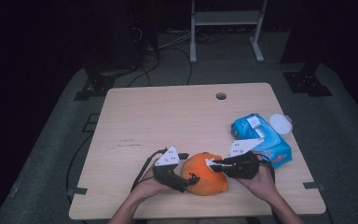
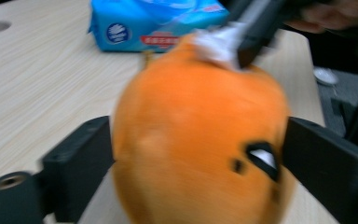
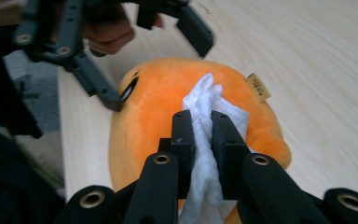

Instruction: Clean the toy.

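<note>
The right hand-held gripper (image 3: 204,123) is clenched on a white tissue (image 3: 205,105) atop the orange plush toy (image 1: 206,174). The left hand-held gripper (image 2: 196,154) straddles it, released, near the worktop (image 1: 168,116) front edge.

One orange plush toy (image 1: 206,179) sits between the fingers of two hand-held grippers, left (image 1: 192,180) and right (image 1: 210,164). One white tissue (image 3: 208,140) is pinched in the right fingers. Beyond them on the worktop (image 1: 168,116): one blue wipes pack (image 1: 261,137), one white round lid (image 1: 280,123).
</note>
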### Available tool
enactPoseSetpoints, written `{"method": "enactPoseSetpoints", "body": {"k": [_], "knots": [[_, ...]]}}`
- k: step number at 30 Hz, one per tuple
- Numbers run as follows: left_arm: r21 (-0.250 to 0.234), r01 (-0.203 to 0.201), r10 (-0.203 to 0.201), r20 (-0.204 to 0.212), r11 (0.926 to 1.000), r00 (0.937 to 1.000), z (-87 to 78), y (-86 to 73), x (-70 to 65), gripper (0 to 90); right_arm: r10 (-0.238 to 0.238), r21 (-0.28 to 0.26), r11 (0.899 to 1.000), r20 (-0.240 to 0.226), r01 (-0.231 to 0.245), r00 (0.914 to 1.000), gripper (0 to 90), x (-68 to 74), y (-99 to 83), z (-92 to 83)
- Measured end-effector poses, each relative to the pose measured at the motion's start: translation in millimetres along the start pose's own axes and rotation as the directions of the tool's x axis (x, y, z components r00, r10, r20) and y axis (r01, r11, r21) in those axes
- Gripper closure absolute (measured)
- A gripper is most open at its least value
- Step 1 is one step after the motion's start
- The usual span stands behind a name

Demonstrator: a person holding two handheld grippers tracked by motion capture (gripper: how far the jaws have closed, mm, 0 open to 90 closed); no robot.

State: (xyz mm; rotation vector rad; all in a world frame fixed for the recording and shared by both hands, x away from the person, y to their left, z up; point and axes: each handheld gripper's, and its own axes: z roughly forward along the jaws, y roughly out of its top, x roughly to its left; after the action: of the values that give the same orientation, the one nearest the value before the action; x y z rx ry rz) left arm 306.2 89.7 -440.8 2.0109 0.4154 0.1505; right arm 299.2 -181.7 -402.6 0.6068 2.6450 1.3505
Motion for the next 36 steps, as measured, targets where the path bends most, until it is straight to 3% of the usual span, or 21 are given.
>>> {"method": "enactPoseSetpoints", "body": {"k": [1,3,4,6,7,10,13,14,16,19,21,22,23,25,27,30,33,36], "knots": [[0.0,0.0,0.0,0.0,1.0,1.0,0.0,0.0,0.0,3.7,0.0,0.0,1.0,0.0,0.0,1.0,80.1,0.0,0.0,0.0],[0.021,0.062,-0.063,0.03,0.9978,0.9976,8.7,-4.6,1.8,2.5,-0.016,0.006,1.0,-0.018,0.017,0.9997,80.0,2.5,0.4,0.3],[0.021,0.062,-0.063,0.03,0.9978,0.9976,8.7,-4.6,1.8,3.0,-0.016,0.006,1.0,-0.018,0.017,0.9997,80.0,2.5,0.4,0.3],[0.016,0.052,-0.052,0.043,0.9985,0.9977,11.8,-6.5,-0.8,13.5,-0.027,0.014,1.0,-0.009,0.027,0.9996,80.1,4.1,1.0,0.6],[0.006,0.013,-0.013,0.026,0.9999,0.9996,9.7,-5.4,-2.6,21.2,-0.027,0.012,1.0,0.0,0.027,0.9996,80.1,4.0,1.2,0.2],[-0.01,-0.022,0.022,-0.001,0.9997,0.9998,6.7,-2.8,-3.7,30.8,-0.018,0.0,1.0,0.012,0.018,0.9998,80.1,2.8,2.2,-2.1],[-0.048,-0.107,0.102,-0.085,0.9931,0.9911,5.2,5.1,-9.0,32.0,-0.015,-0.041,0.999,0.034,0.016,0.9993,80.1,3.1,7.7,-6.8],[-0.048,-0.107,0.102,-0.085,0.9931,0.9911,5.2,5.1,-9.0,31.9,-0.019,-0.042,0.999,0.042,0.021,0.999,80.1,3.8,9.1,-6.0],[-0.038,-0.149,0.144,-0.116,0.9881,0.9828,6.8,6.0,-11.8,31.8,-0.022,-0.042,0.999,0.049,0.024,0.9986,80.0,4.4,9.7,-4.6],[-0.028,-0.123,0.121,-0.084,0.992,0.9891,6.3,3.4,-10.8,25.5,-0.016,-0.031,0.999,0.031,0.016,0.9994,80.1,2.2,7.0,-0.7],[-0.035,-0.072,0.07,-0.041,0.9968,0.9967,2.6,3.8,-6.1,12.8,-0.021,-0.012,1.0,-0.005,0.021,0.9998,80.1,1.3,4.2,0.8],[-0.042,-0.05,0.049,-0.033,0.9979,0.9983,1.8,3.7,-4.3,12.8,-0.021,-0.012,1.0,-0.005,0.021,0.9998,80.1,1.3,4.2,0.8],[-0.045,0.017,-0.017,-0.005,0.9989,0.9998,1.6,2.0,0.9,10.1,-0.031,-0.002,1.0,-0.012,0.031,0.9994,80.1,3.7,2.7,1.8],[-0.042,0.024,-0.024,-0.003,0.9989,0.9997,2.5,0.4,1.2,10.8,-0.033,-0.002,0.999,-0.019,0.033,0.9993,80.1,4.3,2.3,2.1],[-0.039,-0.022,0.021,-0.026,0.999,0.9994,4.5,-1.4,-4.5,21.9,-0.04,0.0,0.999,-0.018,0.04,0.9991,80.1,7.9,3.9,3.1],[-0.021,-0.089,0.088,-0.054,0.9958,0.9947,6.3,2.9,-13.5,26.2,-0.047,-0.029,0.998,-0.011,0.047,0.9988,80.1,15.5,11.0,7.2],[-0.014,-0.098,0.097,-0.061,0.9951,0.9934,5.2,2.2,-15.0,26.4,-0.071,-0.039,0.997,0.021,0.072,0.9972,80.0,21.5,16.6,9.9],[-0.021,-0.091,0.089,-0.055,0.9957,0.9945,4.2,0.1,-13.6,27.0,-0.059,-0.036,0.998,0.05,0.061,0.997,80.3,17.6,16.0,6.0]]}}
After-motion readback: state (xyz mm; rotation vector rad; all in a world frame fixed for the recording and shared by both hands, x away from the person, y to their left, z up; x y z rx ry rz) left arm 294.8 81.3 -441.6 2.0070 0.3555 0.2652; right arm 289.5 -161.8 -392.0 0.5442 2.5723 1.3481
